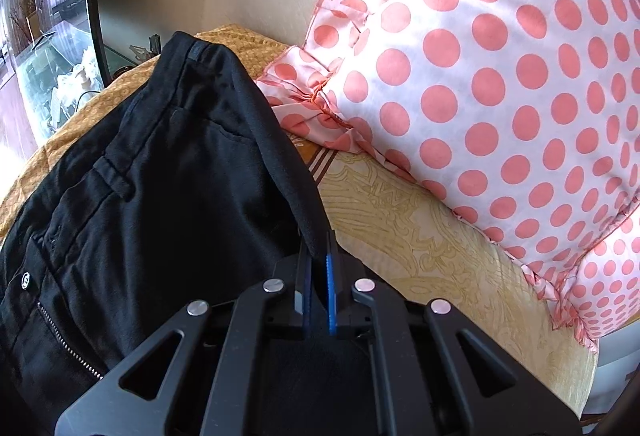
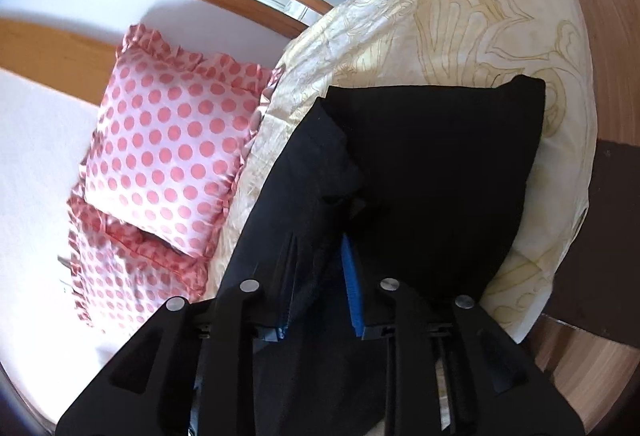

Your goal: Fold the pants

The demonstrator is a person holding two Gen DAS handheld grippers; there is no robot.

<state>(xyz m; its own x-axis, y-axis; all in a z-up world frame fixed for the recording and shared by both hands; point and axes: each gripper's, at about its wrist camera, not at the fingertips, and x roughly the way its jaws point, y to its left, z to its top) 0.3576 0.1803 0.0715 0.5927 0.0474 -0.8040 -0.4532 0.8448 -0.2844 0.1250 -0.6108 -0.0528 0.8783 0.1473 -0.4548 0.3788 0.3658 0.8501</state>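
The bed (image 1: pixel 420 236), under its pale yellow patterned cover, carries everything in front of me. Against the wall at its head lean the pink polka-dot pillows (image 2: pixel 172 148), one overlapping the other, their frilled edges lying on the cover. The black pants (image 1: pixel 140 164) lie across the bed just beside those pillows, waistband, belt loop, button and zipper all showing in my left view, with a gold patterned cloth (image 1: pixel 240 40) beneath their far end. In my right view the pants show as a dark folded slab over the yellow cover, one layer lying on another.

My left gripper (image 1: pixel 319 276) is clamped tight on a raised edge of the pants; the fabric runs straight down between the blue pads (image 1: pixel 330 296), which have almost no gap.

My right gripper (image 2: pixel 320 276) has its jaws partly apart. Black fabric drapes between them and over the left finger, but the blue pad of the other finger (image 2: pixel 352 288) stands clear of the cloth, so nothing is pinched there.
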